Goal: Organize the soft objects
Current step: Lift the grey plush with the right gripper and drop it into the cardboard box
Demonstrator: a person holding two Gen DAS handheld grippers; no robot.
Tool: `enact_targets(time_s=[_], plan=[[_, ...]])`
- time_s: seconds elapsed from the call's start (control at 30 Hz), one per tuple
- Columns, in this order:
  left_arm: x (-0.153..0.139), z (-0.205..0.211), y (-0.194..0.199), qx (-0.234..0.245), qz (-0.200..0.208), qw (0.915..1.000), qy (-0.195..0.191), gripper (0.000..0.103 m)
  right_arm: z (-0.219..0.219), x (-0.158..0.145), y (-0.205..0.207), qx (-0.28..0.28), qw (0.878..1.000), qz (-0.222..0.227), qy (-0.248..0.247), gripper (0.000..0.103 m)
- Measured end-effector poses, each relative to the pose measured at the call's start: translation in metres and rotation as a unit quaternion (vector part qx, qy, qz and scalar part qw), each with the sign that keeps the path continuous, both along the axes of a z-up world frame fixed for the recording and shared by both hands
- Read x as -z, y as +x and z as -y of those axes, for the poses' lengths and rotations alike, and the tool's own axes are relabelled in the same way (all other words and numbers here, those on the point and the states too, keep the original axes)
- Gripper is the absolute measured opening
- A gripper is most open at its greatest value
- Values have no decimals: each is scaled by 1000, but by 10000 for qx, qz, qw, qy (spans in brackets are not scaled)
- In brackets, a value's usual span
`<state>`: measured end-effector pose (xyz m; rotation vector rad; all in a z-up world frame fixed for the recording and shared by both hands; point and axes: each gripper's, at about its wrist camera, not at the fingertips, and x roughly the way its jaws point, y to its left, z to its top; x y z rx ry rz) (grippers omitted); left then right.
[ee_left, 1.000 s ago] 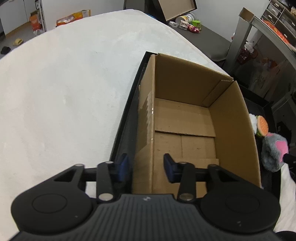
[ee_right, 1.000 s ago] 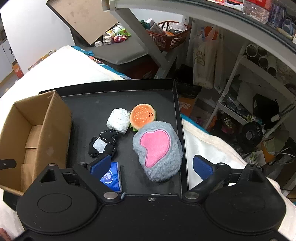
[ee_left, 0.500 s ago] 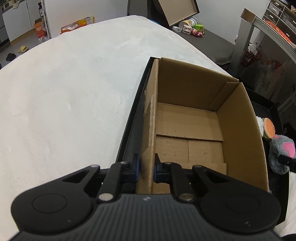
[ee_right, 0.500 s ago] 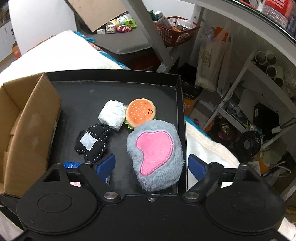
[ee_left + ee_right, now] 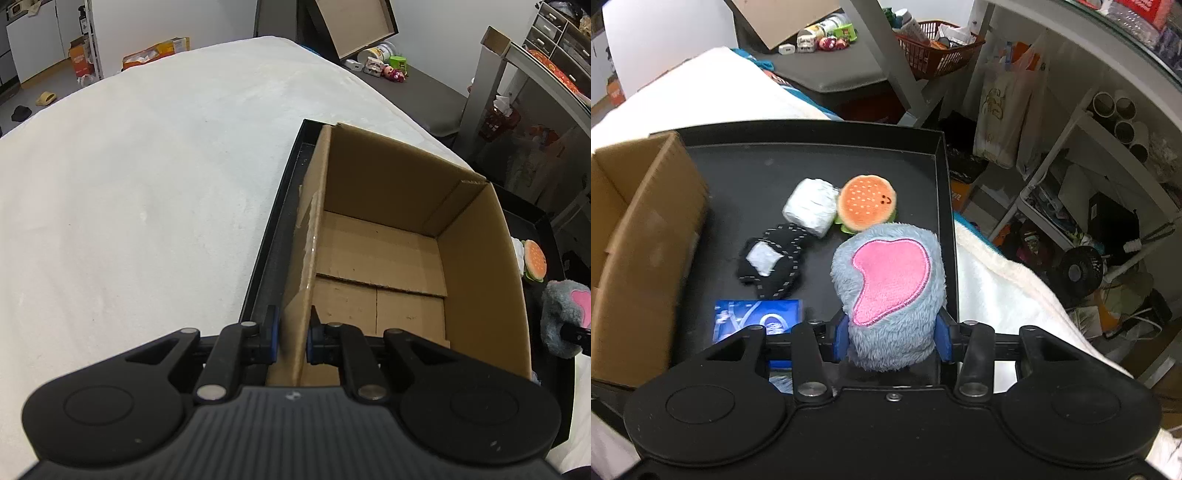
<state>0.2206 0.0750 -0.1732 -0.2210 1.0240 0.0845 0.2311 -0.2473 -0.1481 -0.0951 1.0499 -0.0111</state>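
Cardboard box served as the landmark, standing open-topped and empty in the left part of a black tray on a white bed cover.

Left wrist view: the left tool was clamped on the box's near left wall, one blue pad outside and one inside. Only this view showed the box's bare floor flaps and the wide cover to the left of the box. To the right of the box, just slivers of the burger plush and the grey-and-pink plush appeared.

Right wrist view: the right tool was closing its jaws, and the blue pads pressed both flanks of the grey-and-pink plush, which stood on the tray well right of the box, against the tray's right wall. Only this view showed the remaining items right of the box: a white bundle touching the burger plush, a black stitched pouch nearer the box, and a blue packet nearest the camera. Cluttered shelves stood beyond the tray, far right of the box.
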Motion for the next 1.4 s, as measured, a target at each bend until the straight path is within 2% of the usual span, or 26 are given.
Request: enact_targets(time_s=[0.17,0.57,0.97,1.4], plan=[[2,-2,0,63,-9,9999,-138,13,-10,-19,-13,-4,9999,158,20,44],[3,0,-3,123,-250,9995,-124,14,-41,-56,-37,-206,9988,440,-79,44],[-2,-3,-17,209,-101,9994,-247,15,-87,-88,-53,-600,9953,747,-118,44],[2,-10,-21,139,-33,9991,-394,15,-130,-98,-50,-940,9916,886,-73,44]])
